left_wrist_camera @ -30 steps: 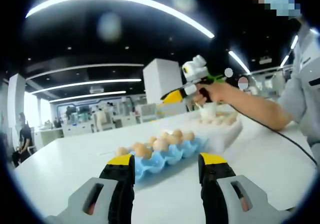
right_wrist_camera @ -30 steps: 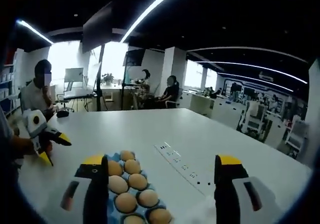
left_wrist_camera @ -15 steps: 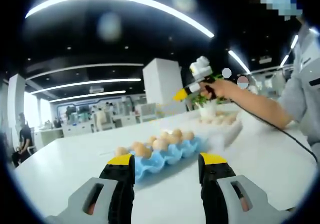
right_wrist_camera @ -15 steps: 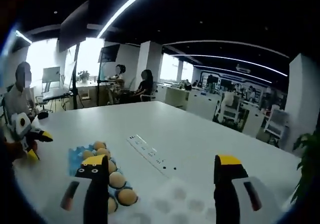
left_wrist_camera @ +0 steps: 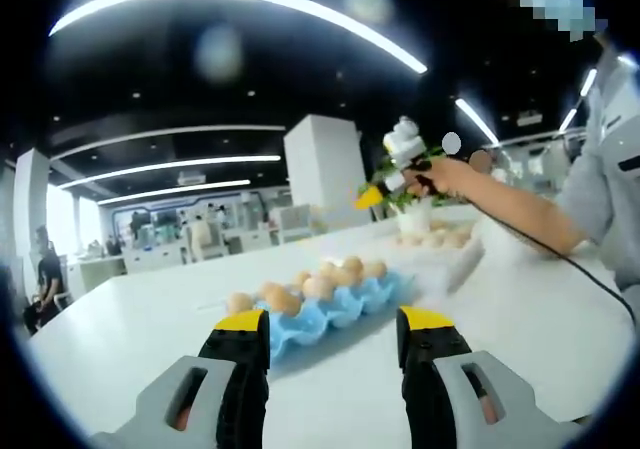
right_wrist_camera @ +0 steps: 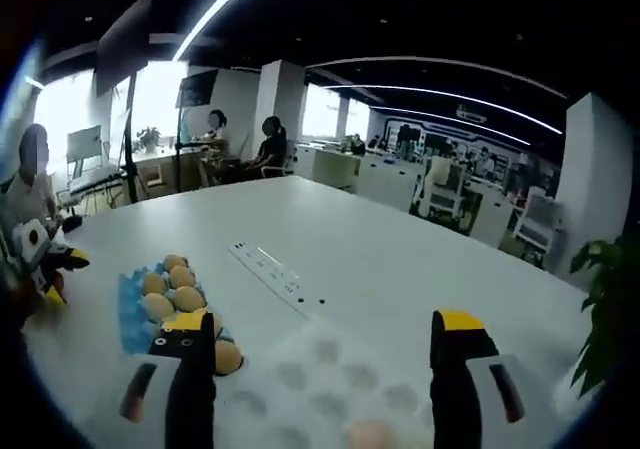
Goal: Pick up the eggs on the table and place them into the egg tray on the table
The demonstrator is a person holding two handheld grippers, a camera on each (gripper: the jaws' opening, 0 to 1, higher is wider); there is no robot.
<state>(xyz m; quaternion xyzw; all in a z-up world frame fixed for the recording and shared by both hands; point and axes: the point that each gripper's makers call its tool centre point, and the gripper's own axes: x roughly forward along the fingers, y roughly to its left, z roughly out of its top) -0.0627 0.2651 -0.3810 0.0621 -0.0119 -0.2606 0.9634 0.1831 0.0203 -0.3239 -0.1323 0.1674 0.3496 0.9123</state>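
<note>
A blue egg tray point(left_wrist_camera: 345, 307) holding several brown eggs point(left_wrist_camera: 320, 288) lies on the white table just beyond my left gripper point(left_wrist_camera: 333, 327), which is open with nothing between its jaws. Behind it stands a translucent white tray point(left_wrist_camera: 448, 252) with more eggs. Above that tray a hand holds my right gripper point(left_wrist_camera: 398, 159). In the right gripper view, my right gripper point(right_wrist_camera: 322, 341) is open over the translucent tray point(right_wrist_camera: 320, 374); one egg point(right_wrist_camera: 370, 434) lies in it near the bottom edge. The blue tray point(right_wrist_camera: 132, 294) sits to the left, with the left gripper point(right_wrist_camera: 42, 259) beyond it.
A flush power strip point(right_wrist_camera: 268, 267) runs across the white table point(right_wrist_camera: 400, 259) past the trays. A green plant point(right_wrist_camera: 600, 289) stands at the right edge. The person's sleeve and a cable point(left_wrist_camera: 580, 274) cross the table's right side. Desks and seated people fill the background.
The right gripper view has swung right, from over the blue tray to over the translucent tray. In the left gripper view the right gripper has shifted slightly right. My left gripper has stayed still.
</note>
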